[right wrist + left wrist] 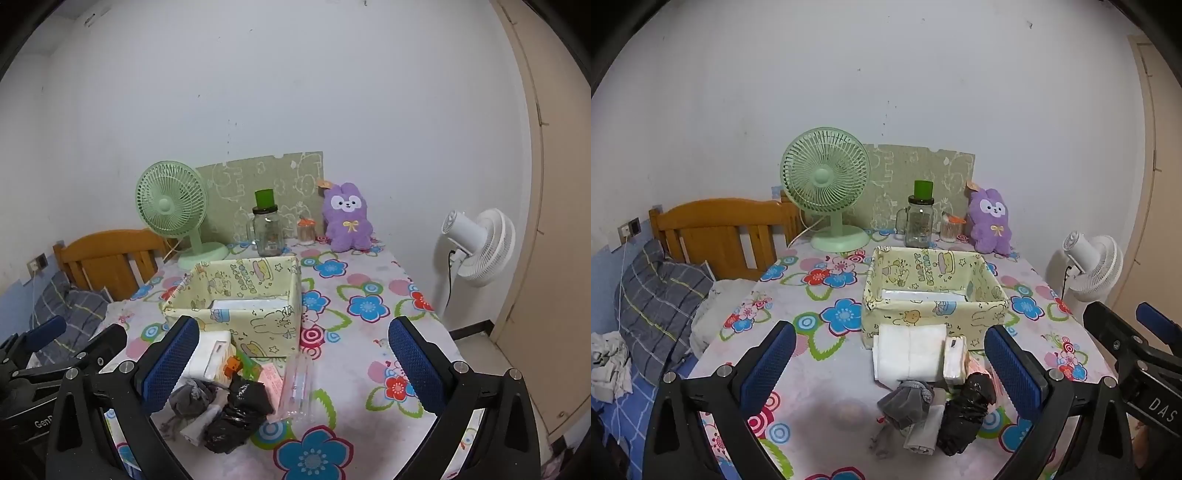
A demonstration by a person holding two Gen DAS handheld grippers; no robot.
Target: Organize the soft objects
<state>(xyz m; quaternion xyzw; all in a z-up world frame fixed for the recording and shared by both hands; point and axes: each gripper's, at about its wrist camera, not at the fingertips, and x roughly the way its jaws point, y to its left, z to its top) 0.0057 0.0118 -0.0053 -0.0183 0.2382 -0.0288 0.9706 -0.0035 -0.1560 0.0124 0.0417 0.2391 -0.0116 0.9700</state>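
A pale yellow cartoon-print fabric box [932, 312] [243, 325] stands mid-table with something white lying inside. In front of it lie a folded white cloth [908, 352] [208, 356], a grey sock [905, 400] [190, 400], a crumpled black plastic bag [966, 415] [236, 413], a small white pack [955, 356], a pink card [271, 376] and a clear tube [299, 384]. My left gripper [890, 369] is open and empty, above the pile. My right gripper [295, 363] is open and empty, just right of it. A purple plush rabbit [991, 221] [347, 218] sits at the back.
A green desk fan [827, 188] [173, 210], a glass jar with a green lid [919, 218] [267, 229] and a cotton-swab pot [951, 227] stand at the back. A white floor fan [480, 245] stands to the right. A bed with a plaid pillow [657, 302] lies to the left.
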